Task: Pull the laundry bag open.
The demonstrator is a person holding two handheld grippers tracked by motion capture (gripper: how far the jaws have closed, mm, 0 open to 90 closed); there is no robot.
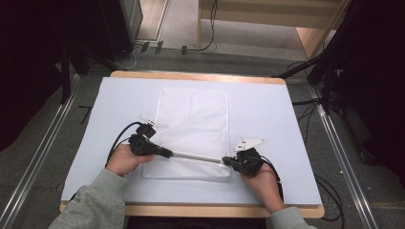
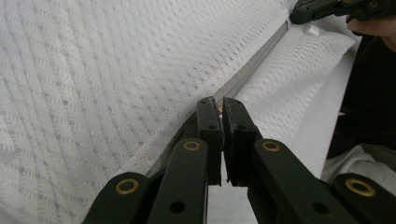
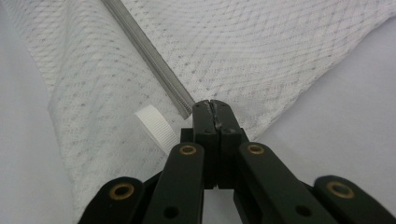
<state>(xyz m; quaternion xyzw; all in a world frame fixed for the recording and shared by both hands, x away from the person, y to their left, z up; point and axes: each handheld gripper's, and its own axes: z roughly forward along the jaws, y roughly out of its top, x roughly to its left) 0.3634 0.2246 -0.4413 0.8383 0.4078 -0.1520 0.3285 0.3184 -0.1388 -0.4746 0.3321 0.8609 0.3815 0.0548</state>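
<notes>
White mesh laundry bag (image 1: 193, 129) lies flat mid-table, zipper (image 1: 198, 157) running along its near edge. Right gripper (image 1: 228, 162) is clamped on the bag's corner at the zipper end; left gripper (image 1: 167, 153) is pinched on what looks like the slider, hard to confirm. Zipper run looks mostly covered; whether it's opening or closing I can't tell.

White mesh cloth bag (image 1: 193, 131), open-weave and matt; grey zipper (image 3: 149, 56) tape, finely ribbed; ribbed white plastic tab (image 3: 156, 126); matt black plastic jaws, brass rivets; smooth pale table (image 1: 267, 119), wood-edged.
</notes>
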